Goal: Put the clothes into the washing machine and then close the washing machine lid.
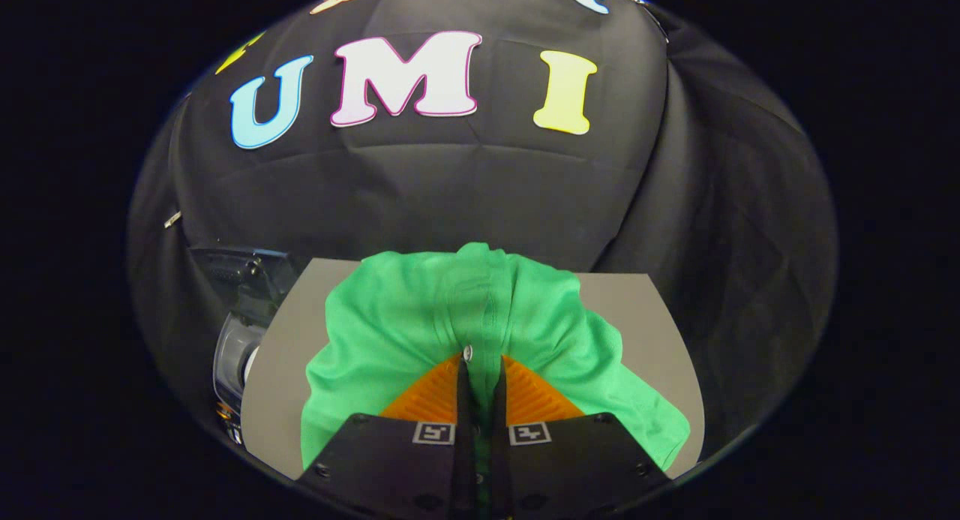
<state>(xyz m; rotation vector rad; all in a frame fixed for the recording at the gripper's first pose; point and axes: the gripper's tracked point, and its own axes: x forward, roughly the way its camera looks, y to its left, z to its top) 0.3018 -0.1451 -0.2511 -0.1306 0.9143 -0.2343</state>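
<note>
The gripper (480,366) has its fingers (431,396) drawn nearly together, clenched on a fold of the green shirt (420,310) at its buttoned placket, with a small button (468,352) showing just at the fingertips. The shirt drapes outward from the pinch on both sides, over a grey worktop (289,370) beneath it; whether the cloth is lifted or resting cannot be told.

Risks, as judged: the hold takes only a narrow pleat of thin fabric, so the garment may slip free under its own weight during carrying. The loose hanging sides could drag across the worktop or catch on the machine's rim, leaving cloth outside the opening and fouling the lid when it is closed.

Containers: the washing machine (236,332), a dark and pale appliance, stands just beside the worktop's left edge, well apart from the fingers. Its interior is hidden, so its contents cannot be stated. The lid's position cannot be determined.
</note>
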